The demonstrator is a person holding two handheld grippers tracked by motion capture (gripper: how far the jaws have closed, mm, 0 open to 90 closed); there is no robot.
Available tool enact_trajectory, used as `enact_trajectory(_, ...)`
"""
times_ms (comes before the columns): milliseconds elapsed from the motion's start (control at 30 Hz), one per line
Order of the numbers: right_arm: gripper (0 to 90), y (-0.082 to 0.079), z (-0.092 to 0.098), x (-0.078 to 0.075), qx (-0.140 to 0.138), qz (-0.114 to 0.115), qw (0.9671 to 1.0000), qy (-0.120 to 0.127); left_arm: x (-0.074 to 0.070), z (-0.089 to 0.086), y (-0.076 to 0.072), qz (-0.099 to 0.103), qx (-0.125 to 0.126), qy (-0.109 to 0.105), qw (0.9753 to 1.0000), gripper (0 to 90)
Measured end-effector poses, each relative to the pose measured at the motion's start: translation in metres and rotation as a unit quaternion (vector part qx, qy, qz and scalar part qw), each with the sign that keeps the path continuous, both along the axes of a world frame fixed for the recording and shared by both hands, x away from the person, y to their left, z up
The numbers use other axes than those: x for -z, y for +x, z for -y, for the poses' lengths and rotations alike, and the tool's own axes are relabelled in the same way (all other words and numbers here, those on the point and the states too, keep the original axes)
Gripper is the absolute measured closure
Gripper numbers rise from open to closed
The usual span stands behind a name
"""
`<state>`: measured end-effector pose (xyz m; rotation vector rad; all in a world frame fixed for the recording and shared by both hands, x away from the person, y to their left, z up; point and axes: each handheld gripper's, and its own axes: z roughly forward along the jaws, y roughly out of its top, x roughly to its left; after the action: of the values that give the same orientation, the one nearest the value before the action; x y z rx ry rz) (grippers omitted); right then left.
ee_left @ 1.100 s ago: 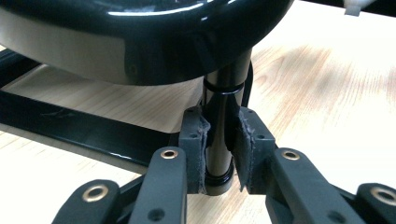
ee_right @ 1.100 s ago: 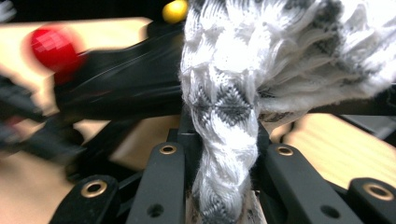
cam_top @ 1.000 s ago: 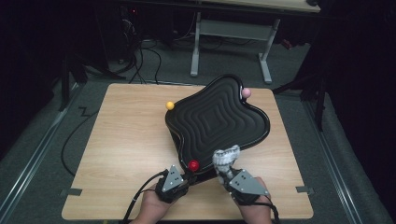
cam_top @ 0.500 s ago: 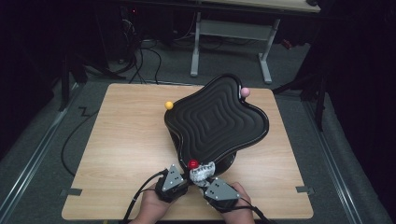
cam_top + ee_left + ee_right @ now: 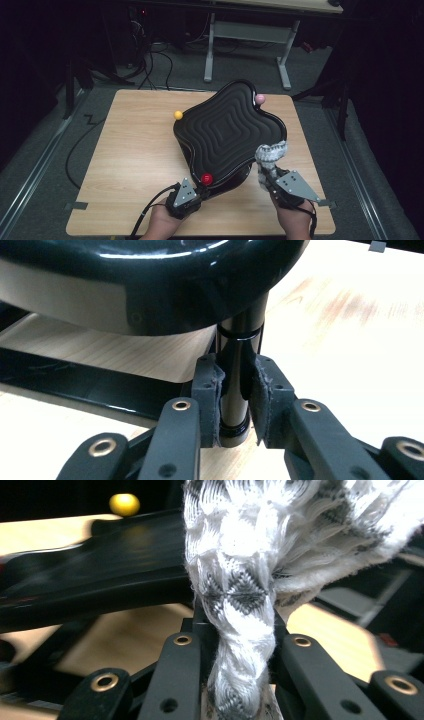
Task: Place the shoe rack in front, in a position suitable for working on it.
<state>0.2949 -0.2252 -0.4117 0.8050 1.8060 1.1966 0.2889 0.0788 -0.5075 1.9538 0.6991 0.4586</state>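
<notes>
tray (image 5: 227, 131) | left gripper (image 5: 235, 412) clamps black post (image 5: 239, 375) | right gripper (image 5: 239, 645) grips cloth (image 5: 250, 580)

Dim room, grey carpet floor (image 5: 45, 145), metal-legged desk (image 5: 250, 35) behind.

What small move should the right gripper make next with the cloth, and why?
Probably carry the cloth forward and down onto the black tray's ribbed top. The right gripper is shut on the bunched cloth at the tray's near right rim, seemingly not yet pressed on it, while the left gripper clamps the tray's leg, steadying it for wiping.
</notes>
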Motion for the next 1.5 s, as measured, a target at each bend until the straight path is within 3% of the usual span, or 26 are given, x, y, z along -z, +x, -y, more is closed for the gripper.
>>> enact_trajectory(133, 77.8, 0.004, 0.009, -0.003, 0.013, 0.004, 0.9997, 0.018, 0.000, 0.001, -0.003, 0.000, -0.002, 0.001, 1.0000, 74.4)
enact_trajectory(200, 77.8, 0.003, 0.003, 0.000, -0.001, 0.001, 0.9999, 0.011, 0.000, 0.002, -0.003, 0.001, -0.002, 0.001, 1.0000, 74.4)
enact_trajectory(300, 77.8, 0.000, -0.018, 0.010, -0.050, -0.021, 0.9985, -0.007, 0.000, 0.003, -0.004, -0.002, -0.004, 0.000, 1.0000, 74.4)
enact_trajectory(467, 78.2, -0.010, -0.045, 0.021, -0.118, -0.050, 0.9916, -0.022, -0.001, 0.005, -0.004, -0.001, -0.005, 0.003, 1.0000, 74.4)
enact_trajectory(633, 78.4, -0.022, -0.065, 0.030, -0.155, -0.065, 0.9851, -0.039, -0.001, 0.005, -0.002, 0.001, -0.004, 0.005, 1.0000, 74.4)
enact_trajectory(833, 78.4, -0.030, -0.083, 0.038, -0.178, -0.070, 0.9796, -0.061, -0.001, 0.007, -0.001, 0.000, -0.006, 0.003, 1.0000, 74.4)
enact_trajectory(967, 78.3, -0.031, -0.088, 0.040, -0.183, -0.068, 0.9784, -0.068, -0.001, 0.009, 0.000, 0.001, -0.003, 0.004, 1.0000, 74.3)
enact_trajectory(1133, 78.2, -0.030, -0.079, 0.038, -0.173, -0.057, 0.9807, -0.070, -0.001, 0.010, 0.000, -0.001, 0.001, 0.005, 1.0000, 74.3)
enact_trajectory(1267, 77.9, -0.022, -0.057, 0.028, -0.128, -0.043, 0.9897, -0.048, -0.002, 0.009, -0.001, 0.000, 0.006, 0.009, 0.9999, 74.3)
enact_trajectory(1500, 77.7, 0.000, -0.017, 0.015, -0.057, -0.030, 0.9979, -0.013, -0.002, 0.004, -0.006, -0.001, 0.013, 0.012, 0.9998, 74.3)
